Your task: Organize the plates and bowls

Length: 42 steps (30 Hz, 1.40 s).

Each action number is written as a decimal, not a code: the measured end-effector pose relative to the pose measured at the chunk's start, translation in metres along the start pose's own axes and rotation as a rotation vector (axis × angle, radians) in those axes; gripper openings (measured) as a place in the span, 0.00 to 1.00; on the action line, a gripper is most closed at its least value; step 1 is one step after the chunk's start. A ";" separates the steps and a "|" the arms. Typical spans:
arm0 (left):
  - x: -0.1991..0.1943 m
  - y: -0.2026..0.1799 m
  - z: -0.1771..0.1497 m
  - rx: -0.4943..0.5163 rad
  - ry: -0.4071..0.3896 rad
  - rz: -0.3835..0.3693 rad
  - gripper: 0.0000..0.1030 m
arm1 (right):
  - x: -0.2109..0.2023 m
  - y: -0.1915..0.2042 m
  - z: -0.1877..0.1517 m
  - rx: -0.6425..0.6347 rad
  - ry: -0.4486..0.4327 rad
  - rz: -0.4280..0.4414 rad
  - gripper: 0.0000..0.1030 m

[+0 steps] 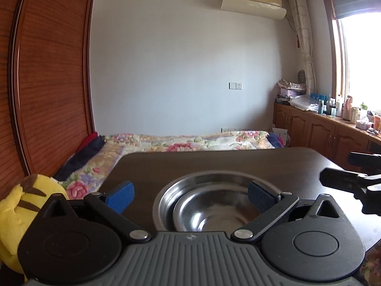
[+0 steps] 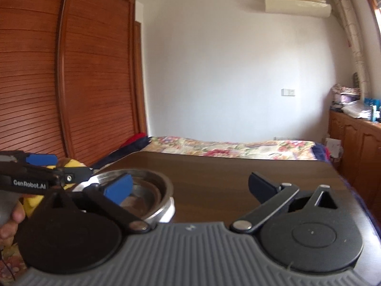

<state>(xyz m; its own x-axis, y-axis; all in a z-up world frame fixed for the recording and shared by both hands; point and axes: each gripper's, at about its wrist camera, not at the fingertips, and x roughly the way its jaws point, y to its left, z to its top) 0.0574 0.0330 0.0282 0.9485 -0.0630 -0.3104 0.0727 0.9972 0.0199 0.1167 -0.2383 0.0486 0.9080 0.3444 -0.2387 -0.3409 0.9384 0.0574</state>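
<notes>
Two nested steel bowls [image 1: 209, 205] rest on the dark tabletop [image 1: 226, 162] near its front left corner. Left tongs [image 1: 190, 196] spread wide, empty, straddling the bowls. Right tongs [image 2: 190, 188] likewise spread, empty, over bare tabletop beside the bowls.

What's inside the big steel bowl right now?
A smaller steel bowl sits nested inside the big steel bowl. Its visible interior looks empty; the left claw's body hides the near rims.
</notes>
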 end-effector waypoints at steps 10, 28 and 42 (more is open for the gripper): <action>-0.010 -0.020 0.006 -0.014 -0.048 -0.015 1.00 | -0.010 -0.010 -0.008 0.049 -0.013 -0.083 1.00; -0.020 -0.046 -0.019 0.021 -0.041 -0.037 1.00 | -0.016 -0.013 -0.035 0.057 -0.042 -0.189 1.00; -0.015 -0.036 -0.036 0.013 -0.007 0.000 1.00 | -0.015 -0.013 -0.042 0.063 -0.035 -0.210 1.00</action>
<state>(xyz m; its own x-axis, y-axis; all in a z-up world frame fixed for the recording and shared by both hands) 0.0299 -0.0006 -0.0018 0.9507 -0.0637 -0.3036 0.0772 0.9965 0.0326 0.0974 -0.2570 0.0110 0.9657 0.1406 -0.2184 -0.1280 0.9893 0.0706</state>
